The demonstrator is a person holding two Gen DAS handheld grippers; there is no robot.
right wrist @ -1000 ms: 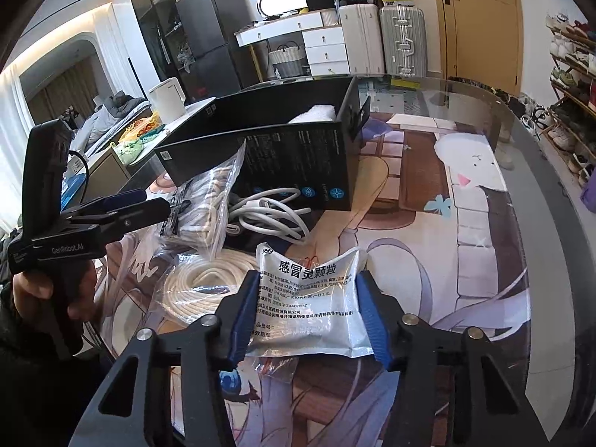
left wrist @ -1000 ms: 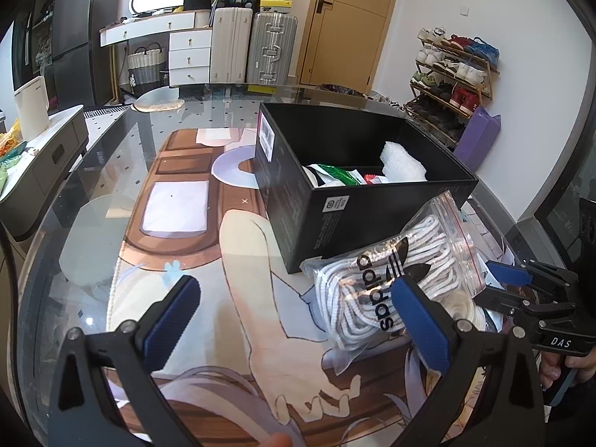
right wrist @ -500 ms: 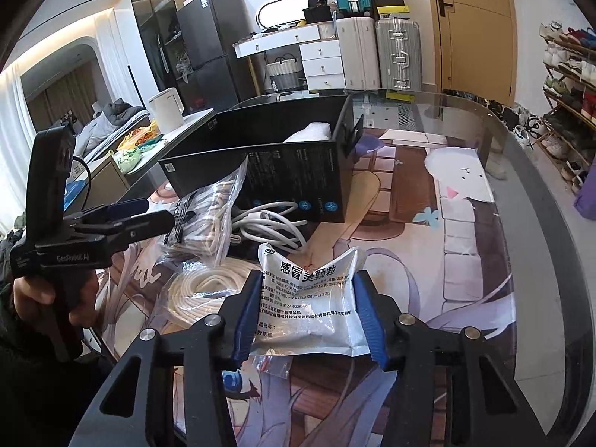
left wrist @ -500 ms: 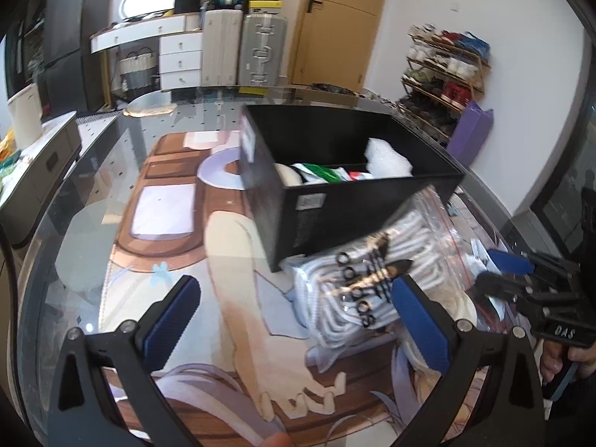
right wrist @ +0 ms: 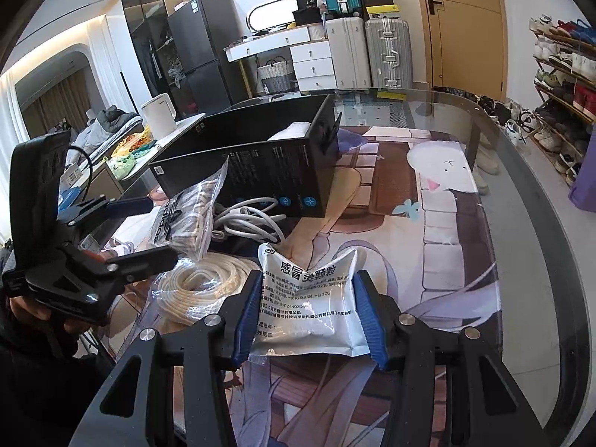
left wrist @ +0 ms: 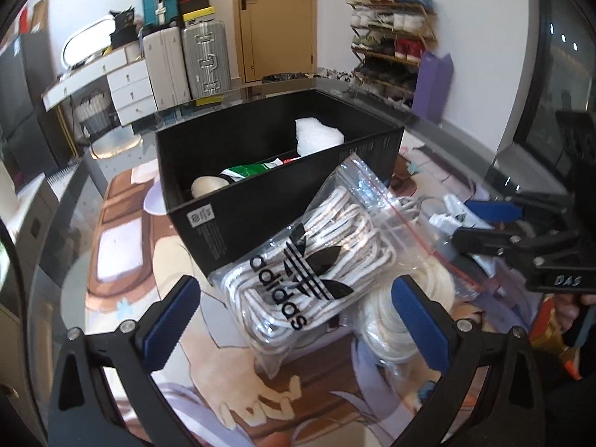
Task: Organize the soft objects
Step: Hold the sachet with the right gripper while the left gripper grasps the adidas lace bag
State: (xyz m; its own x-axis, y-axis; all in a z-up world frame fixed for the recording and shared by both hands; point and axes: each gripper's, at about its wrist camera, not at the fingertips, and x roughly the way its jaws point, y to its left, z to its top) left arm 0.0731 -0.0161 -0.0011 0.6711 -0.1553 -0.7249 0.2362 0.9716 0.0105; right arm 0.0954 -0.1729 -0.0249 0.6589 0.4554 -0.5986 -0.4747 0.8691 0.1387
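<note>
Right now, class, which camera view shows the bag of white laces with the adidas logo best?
The left wrist view. There the bag of laces lies face-up between the open fingers, logo readable, leaning on the black box. In the right wrist view the bag shows only edge-on, crumpled, its logo sideways and partly hidden.

You get bright daylight and glare on the glass table (right wrist: 529, 171); edges bend (fisheye), and the left view blurs slightly.
</note>
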